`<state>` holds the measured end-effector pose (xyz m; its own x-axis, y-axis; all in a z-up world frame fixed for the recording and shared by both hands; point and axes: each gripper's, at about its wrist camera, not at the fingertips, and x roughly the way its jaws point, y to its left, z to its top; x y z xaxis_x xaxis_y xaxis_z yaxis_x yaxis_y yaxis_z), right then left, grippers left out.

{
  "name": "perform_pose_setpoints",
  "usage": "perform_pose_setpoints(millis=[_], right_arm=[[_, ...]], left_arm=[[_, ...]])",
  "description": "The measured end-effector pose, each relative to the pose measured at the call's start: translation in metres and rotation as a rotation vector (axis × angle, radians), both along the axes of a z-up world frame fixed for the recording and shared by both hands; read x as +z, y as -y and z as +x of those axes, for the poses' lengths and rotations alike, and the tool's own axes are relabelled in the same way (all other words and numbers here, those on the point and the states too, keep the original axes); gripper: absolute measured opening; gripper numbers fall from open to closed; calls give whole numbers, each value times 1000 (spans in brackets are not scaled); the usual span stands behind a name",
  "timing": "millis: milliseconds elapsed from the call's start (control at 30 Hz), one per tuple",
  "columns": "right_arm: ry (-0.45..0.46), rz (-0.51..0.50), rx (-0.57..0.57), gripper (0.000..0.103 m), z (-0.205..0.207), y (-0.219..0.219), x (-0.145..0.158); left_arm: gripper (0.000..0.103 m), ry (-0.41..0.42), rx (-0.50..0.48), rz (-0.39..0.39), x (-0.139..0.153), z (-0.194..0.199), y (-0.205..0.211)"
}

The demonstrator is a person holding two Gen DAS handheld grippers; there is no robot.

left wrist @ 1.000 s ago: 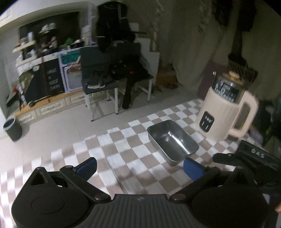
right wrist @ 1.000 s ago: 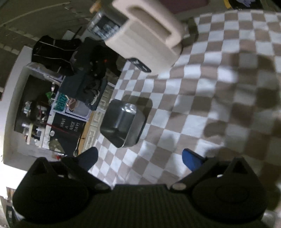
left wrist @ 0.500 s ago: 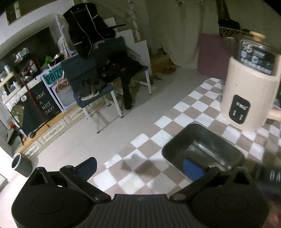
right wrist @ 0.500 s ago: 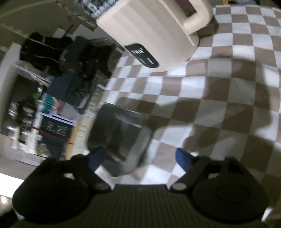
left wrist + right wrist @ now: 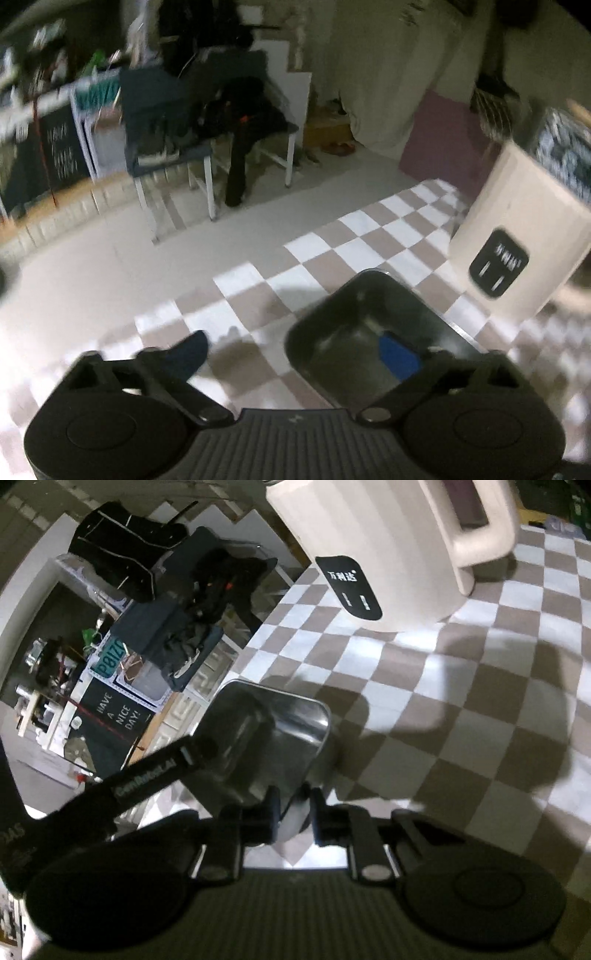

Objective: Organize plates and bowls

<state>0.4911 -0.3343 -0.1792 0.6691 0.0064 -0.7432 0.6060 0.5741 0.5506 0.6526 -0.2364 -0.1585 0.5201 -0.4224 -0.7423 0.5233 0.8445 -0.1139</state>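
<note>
A rectangular steel tray sits empty on the checked tablecloth, near the table's far edge. My left gripper straddles the tray's left wall, its blue right pad inside the tray and its left pad outside. Its jaws are closing and stand clear of the wall. In the right wrist view the same tray lies just ahead. My right gripper has its jaws closing on the tray's near right corner, whose pale metal fills the narrow gap between the pads. One of the left gripper's fingers reaches over the tray from the left.
A tall cream appliance with a handle stands right of the tray, also seen as the cream appliance. The table edge runs just beyond the tray. Past it are a chair heaped with dark clothes and shelves.
The left gripper came down and forward until its right pad sat inside the tray. The right gripper rolled, moved in on the tray, and its jaws went from wide apart to nearly together.
</note>
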Motion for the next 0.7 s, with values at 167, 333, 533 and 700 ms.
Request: perform_pose_setpoints(millis=[167, 333, 533, 700], right_arm=[[4, -27, 29, 19, -4, 1, 1], [-28, -104, 91, 15, -1, -3, 8], [-31, -148, 112, 9, 2, 4, 10], [-21, -177, 155, 8, 5, 2, 9]], left_arm=[[71, -6, -5, -18, 6, 0, -3], [62, 17, -56, 32, 4, 6, 11], [17, -22, -59, 81, -3, 7, 15], [12, -87, -20, 61, -6, 0, -13]])
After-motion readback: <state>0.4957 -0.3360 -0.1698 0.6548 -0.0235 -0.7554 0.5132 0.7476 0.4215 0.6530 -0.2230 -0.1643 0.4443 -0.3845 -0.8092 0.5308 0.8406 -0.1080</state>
